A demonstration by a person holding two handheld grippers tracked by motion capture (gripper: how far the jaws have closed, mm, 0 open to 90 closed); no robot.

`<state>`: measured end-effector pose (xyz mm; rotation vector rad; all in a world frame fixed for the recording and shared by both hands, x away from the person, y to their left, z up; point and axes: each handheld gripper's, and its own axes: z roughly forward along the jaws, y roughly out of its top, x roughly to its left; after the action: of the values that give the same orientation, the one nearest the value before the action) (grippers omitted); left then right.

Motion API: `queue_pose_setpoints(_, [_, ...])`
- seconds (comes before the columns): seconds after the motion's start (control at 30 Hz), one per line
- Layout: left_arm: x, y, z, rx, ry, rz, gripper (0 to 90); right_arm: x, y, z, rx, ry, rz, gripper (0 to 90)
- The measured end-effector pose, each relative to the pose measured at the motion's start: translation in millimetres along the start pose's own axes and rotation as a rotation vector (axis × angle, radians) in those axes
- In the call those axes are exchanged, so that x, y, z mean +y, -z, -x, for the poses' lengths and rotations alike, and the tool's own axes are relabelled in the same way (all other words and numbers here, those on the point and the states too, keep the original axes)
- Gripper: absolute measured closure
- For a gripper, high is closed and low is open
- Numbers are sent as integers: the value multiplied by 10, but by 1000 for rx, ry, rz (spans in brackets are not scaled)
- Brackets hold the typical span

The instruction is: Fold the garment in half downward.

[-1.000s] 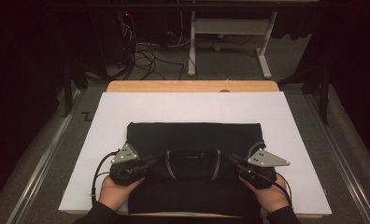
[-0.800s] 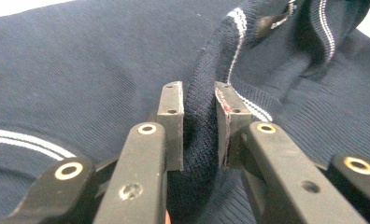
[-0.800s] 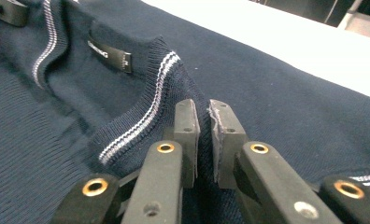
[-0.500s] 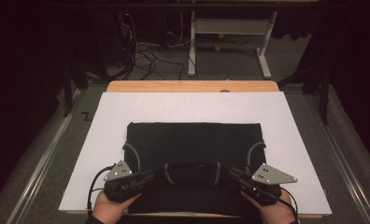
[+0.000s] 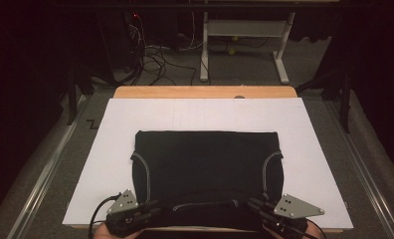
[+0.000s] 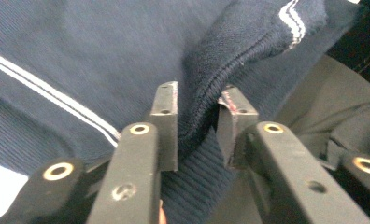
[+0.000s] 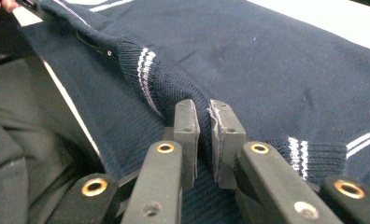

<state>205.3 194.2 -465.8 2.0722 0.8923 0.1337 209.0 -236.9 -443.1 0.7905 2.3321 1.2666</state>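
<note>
Between the jaws of your left gripper (image 6: 197,109) sits a fold of the dark navy knitted sweater with thin white stripes (image 5: 207,169); those jaws have just been opening, and the ribbed hem now lies loosely in the gap, one pad (image 6: 167,116) against the knit. Your right gripper (image 7: 202,122) has its jaws pressed together on the ribbed, white-striped edge of the same sweater, pinching it firmly. Both grippers hold the near hem at the front edge of the worktop, left (image 5: 135,214) and right (image 5: 272,211). Beyond them the sweater lies spread flat on the white sheet (image 5: 110,149) covering the worktop, with the wooden rim (image 5: 205,92) at the far side
</note>
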Motion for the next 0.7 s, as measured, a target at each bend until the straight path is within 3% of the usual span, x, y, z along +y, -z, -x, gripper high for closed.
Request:
queue_pose_setpoints(0.13, [-46, 23, 32, 4, 14, 6, 571, -50, 34, -8, 16, -14, -18, 794])
queue_pose_setpoints(0.23, [-70, 81, 32, 14, 31, 44, 527, -83, 53, -9, 22, -31, -13, 745])
queue_pose_setpoints(0.37, [-88, 123, -14, 52, 55, 68, 462, -92, 81, 17, 9, -58, 9, 709])
queue_pose_setpoints(0.43, [-91, 127, -40, 61, 60, 72, 448, -93, 87, 38, -9, -69, 20, 695])
queue_pose_setpoints(0.6, [-84, 109, -123, 116, 29, 95, 406, -123, 40, 119, -70, -96, 19, 641])
queue_pose_setpoints(0.7, [-69, 90, -205, 122, 38, 102, 360, -145, 5, 182, -102, -114, 18, 603])
